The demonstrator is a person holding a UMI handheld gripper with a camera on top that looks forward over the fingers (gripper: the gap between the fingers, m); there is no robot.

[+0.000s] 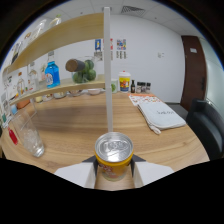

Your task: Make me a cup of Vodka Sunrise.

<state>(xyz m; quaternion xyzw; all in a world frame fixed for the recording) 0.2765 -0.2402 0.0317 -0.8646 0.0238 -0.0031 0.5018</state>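
A yellow-orange drink can with a silver pull-tab top stands upright between the fingers of my gripper, which press on its sides. Its base looks to be just at or over the wooden table. A clear glass holding ice cubes stands on the table to the left of the can, beyond the left finger. A blue-labelled bottle stands on the shelf at the far left.
A white pole rises straight behind the can. The wooden shelf carries green melons, bowls and jars. Small bottles and a yellow-lidded jar stand at the back. A folded cloth bag lies right; a black chair beyond.
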